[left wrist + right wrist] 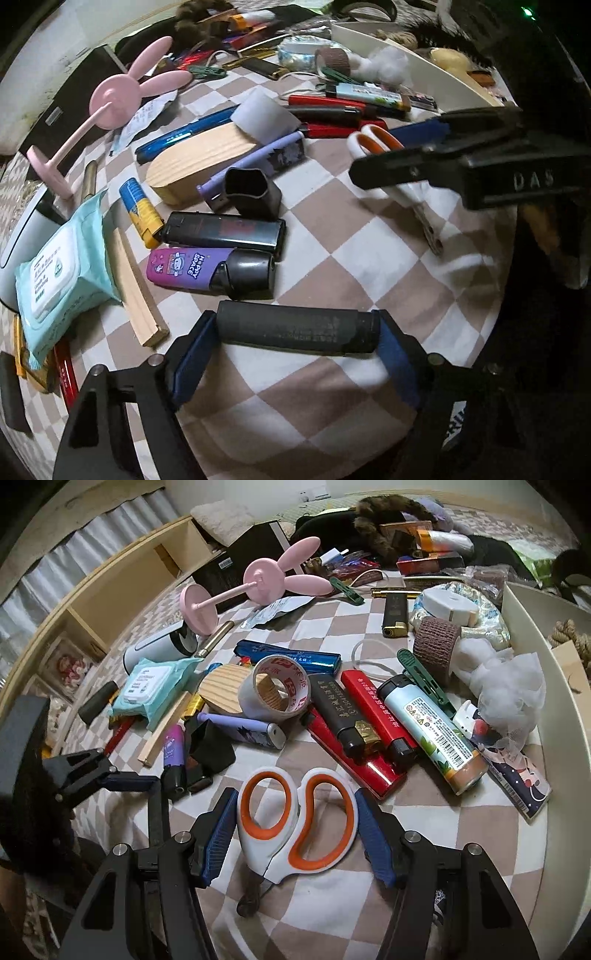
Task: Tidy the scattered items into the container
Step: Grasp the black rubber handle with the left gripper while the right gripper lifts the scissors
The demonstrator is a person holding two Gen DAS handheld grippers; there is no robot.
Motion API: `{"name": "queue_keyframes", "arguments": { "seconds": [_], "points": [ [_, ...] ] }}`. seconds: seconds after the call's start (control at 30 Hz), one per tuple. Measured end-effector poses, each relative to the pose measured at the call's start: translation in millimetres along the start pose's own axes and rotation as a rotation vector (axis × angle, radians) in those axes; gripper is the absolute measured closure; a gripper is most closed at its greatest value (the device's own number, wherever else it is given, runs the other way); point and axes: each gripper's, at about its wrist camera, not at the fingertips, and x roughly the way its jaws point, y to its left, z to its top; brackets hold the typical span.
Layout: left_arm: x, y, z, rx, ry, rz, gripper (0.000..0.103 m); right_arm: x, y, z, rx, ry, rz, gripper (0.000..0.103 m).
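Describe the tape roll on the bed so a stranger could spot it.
Start at the white container on the right of the checked sheet, then move left past the lighters. The tape roll leans on a wooden block, the only white ring with red print.

Lying under everything: checkered cloth (325, 897); standing behind, a wooden shelf unit (122, 590) against possibly corrugated grey wall (74, 550).

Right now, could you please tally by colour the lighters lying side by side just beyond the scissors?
Black lighter: 1
Red lighter: 1
Pale blue lighter: 1
Total: 3
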Motion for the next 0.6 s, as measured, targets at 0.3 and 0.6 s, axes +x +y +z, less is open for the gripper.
{"name": "queue_keyframes", "arguments": {
  "seconds": [0.3, 0.6],
  "points": [
    [-9, 2, -3, -0.127, -0.057, 0.040, 0.020, -10, 5, -3, 0.001, -0.024, 0.010, 0.039],
    [-23, 4, -13, -0.295, -0.166, 0.089, 0.020, -39, 6, -2, 0.050, -0.109, 0.122, 0.039]
  ]
}}
